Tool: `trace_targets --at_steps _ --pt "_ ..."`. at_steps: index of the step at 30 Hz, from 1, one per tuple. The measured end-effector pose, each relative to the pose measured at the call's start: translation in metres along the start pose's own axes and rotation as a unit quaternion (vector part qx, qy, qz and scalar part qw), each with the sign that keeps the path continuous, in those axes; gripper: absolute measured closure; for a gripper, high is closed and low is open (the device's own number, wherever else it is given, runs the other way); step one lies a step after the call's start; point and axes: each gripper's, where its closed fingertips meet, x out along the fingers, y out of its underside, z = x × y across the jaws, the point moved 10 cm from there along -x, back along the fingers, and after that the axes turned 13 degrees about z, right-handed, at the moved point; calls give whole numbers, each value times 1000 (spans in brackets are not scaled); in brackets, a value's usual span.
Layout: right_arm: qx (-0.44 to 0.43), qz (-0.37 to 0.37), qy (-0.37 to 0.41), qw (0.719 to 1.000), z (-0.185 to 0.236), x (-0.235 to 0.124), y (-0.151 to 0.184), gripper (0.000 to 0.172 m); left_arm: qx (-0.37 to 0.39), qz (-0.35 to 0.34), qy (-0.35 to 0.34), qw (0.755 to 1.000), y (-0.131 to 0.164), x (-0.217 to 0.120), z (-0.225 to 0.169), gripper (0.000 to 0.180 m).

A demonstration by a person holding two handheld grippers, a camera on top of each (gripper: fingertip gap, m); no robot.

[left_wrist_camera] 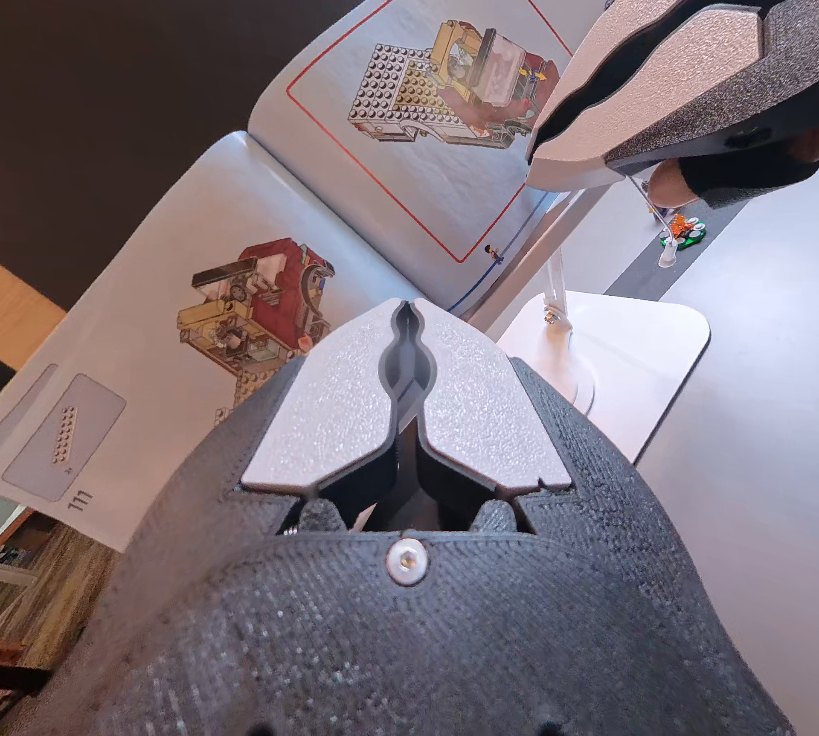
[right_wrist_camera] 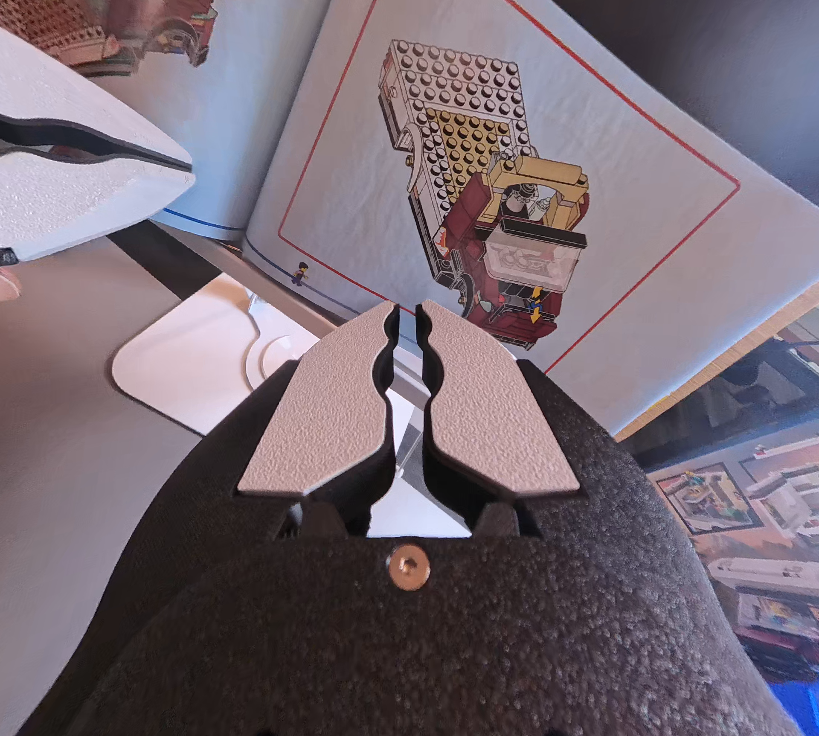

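With the left gripper [left_wrist_camera: 408, 307] closed on nothing and the right gripper [right_wrist_camera: 407, 309] fingers slightly parted and bare near the booklet's [right_wrist_camera: 337, 138] lower edge, a nudge could tip it off its white stand [right_wrist_camera: 186, 364].

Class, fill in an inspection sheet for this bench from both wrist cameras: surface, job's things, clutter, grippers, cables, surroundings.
Surface: pale grey table with a dark strip.
Job's things: open brick-building instruction booklet propped on a white stand.
Clutter: small orange and green brick pieces on the table.
Grippers: left gripper shut, holding nothing; right gripper with a narrow gap between its fingertips, nothing between them.
Cables: nothing seen.
Surroundings: dark wall; printed toy box at the right.
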Motion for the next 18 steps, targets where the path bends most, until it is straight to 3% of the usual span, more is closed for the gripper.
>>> trace_targets --at_steps 7,18 --pt "62 -68 9 996 -1 -14 -3 160 -21 -3 -4 1000 11 -4 2 180" --pt "122 -117 12 986 -6 -18 26 143 -65 2 -8 998 29 -8 10 180"
